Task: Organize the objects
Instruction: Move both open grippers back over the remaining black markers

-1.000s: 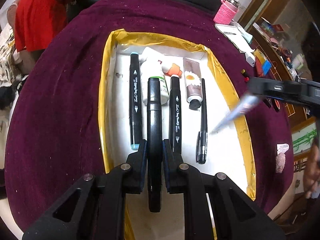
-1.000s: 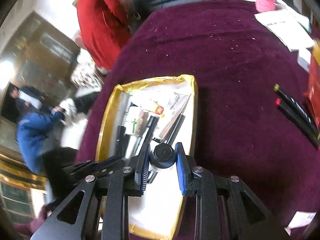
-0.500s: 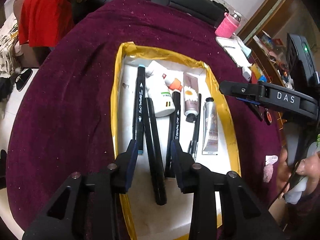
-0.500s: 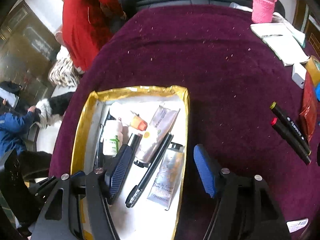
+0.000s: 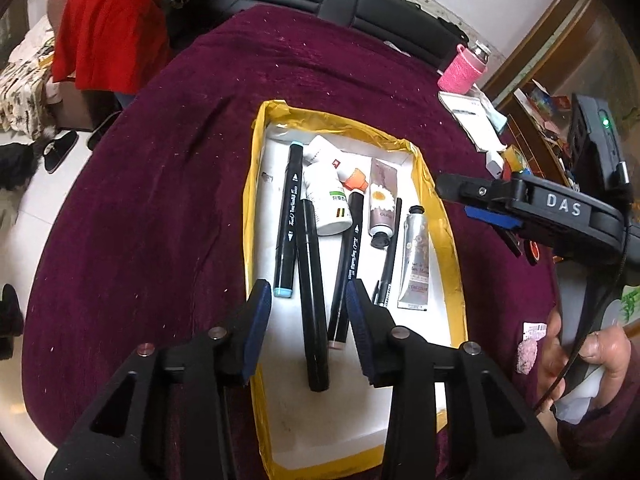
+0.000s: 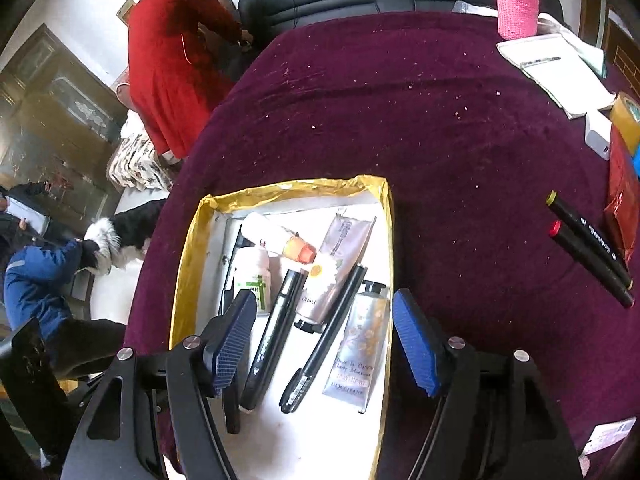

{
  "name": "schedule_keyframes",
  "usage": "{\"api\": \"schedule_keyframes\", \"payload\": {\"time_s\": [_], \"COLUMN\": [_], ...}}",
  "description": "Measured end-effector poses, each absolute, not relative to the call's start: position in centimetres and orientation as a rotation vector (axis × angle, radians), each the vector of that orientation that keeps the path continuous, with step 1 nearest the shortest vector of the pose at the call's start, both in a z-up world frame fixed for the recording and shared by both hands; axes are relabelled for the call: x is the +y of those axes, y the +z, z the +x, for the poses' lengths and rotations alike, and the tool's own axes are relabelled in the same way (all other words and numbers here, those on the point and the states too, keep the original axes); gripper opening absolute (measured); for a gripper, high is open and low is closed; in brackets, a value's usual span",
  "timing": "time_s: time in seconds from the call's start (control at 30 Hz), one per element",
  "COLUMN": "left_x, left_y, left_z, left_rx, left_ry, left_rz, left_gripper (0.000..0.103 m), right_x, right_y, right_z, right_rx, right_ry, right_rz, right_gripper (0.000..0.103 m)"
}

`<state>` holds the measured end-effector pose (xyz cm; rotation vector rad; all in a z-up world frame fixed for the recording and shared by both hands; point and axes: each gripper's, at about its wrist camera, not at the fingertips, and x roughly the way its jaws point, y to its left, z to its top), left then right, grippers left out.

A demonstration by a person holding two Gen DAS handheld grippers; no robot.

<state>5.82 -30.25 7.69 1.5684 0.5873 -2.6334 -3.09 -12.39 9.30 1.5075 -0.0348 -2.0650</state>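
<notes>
The yellow-edged box [image 5: 436,208] sits on the table [image 5: 160,200], which has a dark purple cloth on it. Inside the box lie a long black pen [image 5: 313,296], two black markers [image 5: 287,216], a thin black pen [image 5: 390,256], a white bottle [image 5: 328,204], a tube with an orange cap [image 5: 340,164], a daisy tube [image 5: 382,204] and a silver hand cream tube [image 5: 416,260]. The left gripper [image 5: 308,316] hangs over the near end of the box. Its jaws have just been opening, and the long black pen lies loose between them. The right gripper [image 6: 324,340] is over the box too. Its jaws have just been opening wide, with the silver hand cream tube [image 6: 358,340] lying free below them. Two more markers [image 6: 588,248] lie on the cloth well apart from the box, to the right. A pink cup [image 6: 516,4] stands at the far edge of the table.
</notes>
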Motion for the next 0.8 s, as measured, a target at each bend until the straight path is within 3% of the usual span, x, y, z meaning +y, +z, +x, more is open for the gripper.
{"api": "schedule_keyframes", "payload": {"time_s": [0.8], "left_x": [-19.9], "left_y": [12.1], "left_z": [11.9], "left_rx": [0.499], "left_ry": [-2.560], "left_rz": [1.450], "left_gripper": [0.037], "right_x": [-4.9], "right_y": [10.2], "right_z": [-1.7], "right_rx": [-0.157], "right_ry": [-1.930], "right_rz": [1.450], "right_gripper": [0.071]}}
